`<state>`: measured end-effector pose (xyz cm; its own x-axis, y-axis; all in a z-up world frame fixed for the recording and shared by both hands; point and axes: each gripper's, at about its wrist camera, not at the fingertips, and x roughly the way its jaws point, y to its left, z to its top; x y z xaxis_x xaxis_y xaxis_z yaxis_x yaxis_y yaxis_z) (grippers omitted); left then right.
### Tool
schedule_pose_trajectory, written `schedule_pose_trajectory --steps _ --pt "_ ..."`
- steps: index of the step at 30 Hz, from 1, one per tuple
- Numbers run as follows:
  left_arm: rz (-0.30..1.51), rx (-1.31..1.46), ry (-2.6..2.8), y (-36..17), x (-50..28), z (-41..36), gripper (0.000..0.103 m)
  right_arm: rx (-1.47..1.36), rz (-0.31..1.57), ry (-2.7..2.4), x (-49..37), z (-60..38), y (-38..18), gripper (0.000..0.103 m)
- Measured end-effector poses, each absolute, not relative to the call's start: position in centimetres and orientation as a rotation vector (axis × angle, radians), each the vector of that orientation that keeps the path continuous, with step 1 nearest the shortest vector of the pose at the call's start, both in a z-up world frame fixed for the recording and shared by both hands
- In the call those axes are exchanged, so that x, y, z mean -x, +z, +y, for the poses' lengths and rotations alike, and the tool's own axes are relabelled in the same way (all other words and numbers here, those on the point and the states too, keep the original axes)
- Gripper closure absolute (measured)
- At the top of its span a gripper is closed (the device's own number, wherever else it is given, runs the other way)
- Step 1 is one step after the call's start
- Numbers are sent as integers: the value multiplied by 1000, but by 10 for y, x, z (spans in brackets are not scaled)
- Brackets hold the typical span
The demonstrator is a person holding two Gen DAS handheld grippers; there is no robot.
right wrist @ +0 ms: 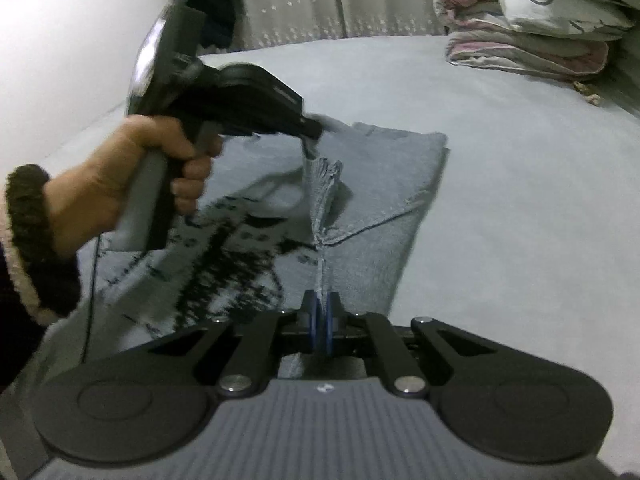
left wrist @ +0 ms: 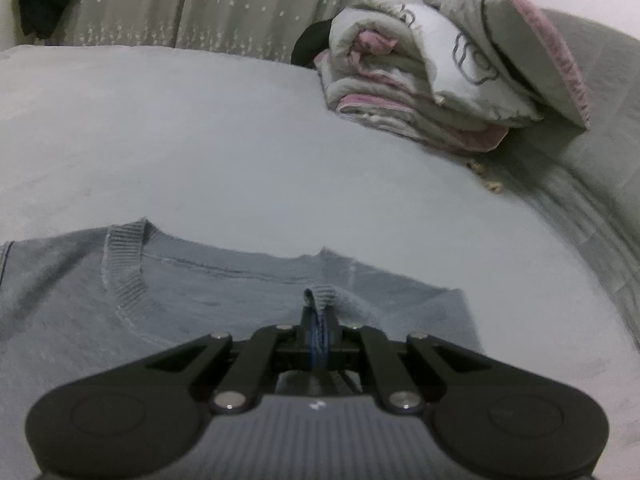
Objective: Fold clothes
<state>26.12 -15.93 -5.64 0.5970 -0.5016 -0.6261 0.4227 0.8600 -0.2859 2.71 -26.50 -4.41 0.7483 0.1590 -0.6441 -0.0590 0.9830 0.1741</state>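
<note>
Sweater (left wrist: 200, 312) lies flat on the bed (left wrist: 280, 140), and both tongs, left gripper (left wrist: 319, 320) and right gripper (right wrist: 319, 308), clench its near sleeve edge, bedding pile (left wrist: 420, 80) beyond.

- The right gripper (right wrist: 319, 312) was clamped on a fold of the grey-blue sweater (right wrist: 404, 192).
- The left gripper (right wrist: 314, 130), held by a hand (right wrist: 120, 184), pinched the ribbed cuff (right wrist: 324, 172).
- Folded bedding (right wrist: 532, 44) lay on the bed (right wrist: 500, 240).
</note>
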Motion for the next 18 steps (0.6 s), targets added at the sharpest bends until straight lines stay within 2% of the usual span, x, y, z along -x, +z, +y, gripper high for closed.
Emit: schedule_pose_trajectory --steps 3,4,5,7,8,9,10,18 --pt "778 83 -522 -60 -262 -158 96 -157 706 126 -28 -258 -41 85" --pt "781 81 -519 -60 -260 -157 88 -159 703 125 -27 -256 -39 85" --pt "781 92 -518 -58 -257 -153 75 -163 701 125 -26 -256 -37 85" --pt "785 112 -517 -53 -247 -146 62 -173 696 129 -22 -256 -34 79" --pt "793 121 -519 -52 -242 -143 62 -177 694 130 -20 -256 -33 74" --pt "807 126 -525 -51 -238 -141 62 -179 693 127 -17 -256 -32 61" --pt "823 130 -531 -51 -233 -140 62 -181 692 123 -14 -256 -32 58" --pt "892 177 -583 -50 -179 -128 62 -203 720 85 25 -251 -32 58"
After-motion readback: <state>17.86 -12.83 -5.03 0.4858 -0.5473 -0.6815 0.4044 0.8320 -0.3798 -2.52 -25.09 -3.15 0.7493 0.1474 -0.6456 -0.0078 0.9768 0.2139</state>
